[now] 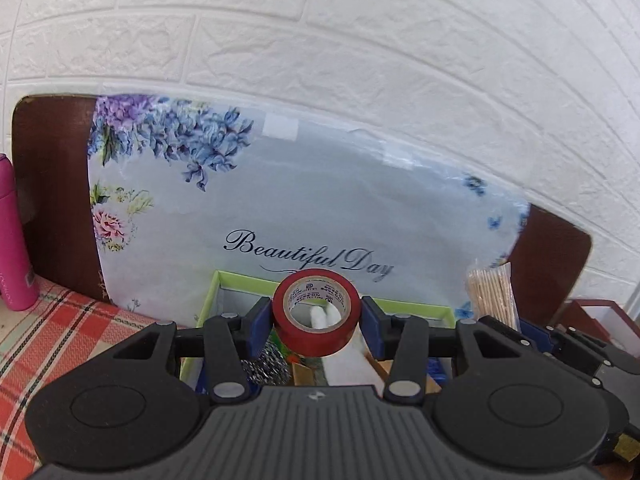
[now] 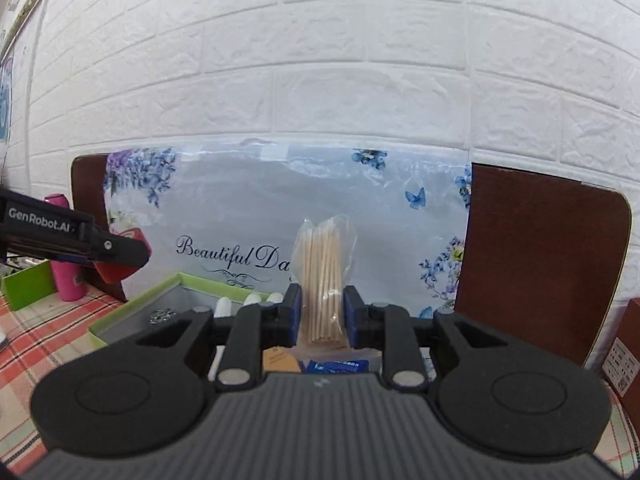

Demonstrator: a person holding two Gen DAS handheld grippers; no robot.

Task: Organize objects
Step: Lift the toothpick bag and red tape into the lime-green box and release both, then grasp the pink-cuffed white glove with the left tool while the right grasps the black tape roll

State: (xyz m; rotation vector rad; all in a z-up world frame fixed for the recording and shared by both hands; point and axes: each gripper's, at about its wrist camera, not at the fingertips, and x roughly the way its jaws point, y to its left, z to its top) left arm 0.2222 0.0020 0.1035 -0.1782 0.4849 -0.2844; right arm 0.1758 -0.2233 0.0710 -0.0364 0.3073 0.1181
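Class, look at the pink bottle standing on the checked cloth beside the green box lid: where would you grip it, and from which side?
Grip the pink bottle around the middle of its body, coming in level from the front. It stands upright, and its round, straight sides suit two opposing fingers. The brown board stands close behind, so that side looks blocked.

1. One roll of red tape [image 1: 315,312].
2. One bag of wooden sticks [image 2: 324,276].
3. One pink bottle [image 1: 15,236].
4. One green box [image 2: 132,312].
5. One flower board [image 1: 320,208].
6. Two grippers: left gripper [image 1: 316,320], right gripper [image 2: 322,314].
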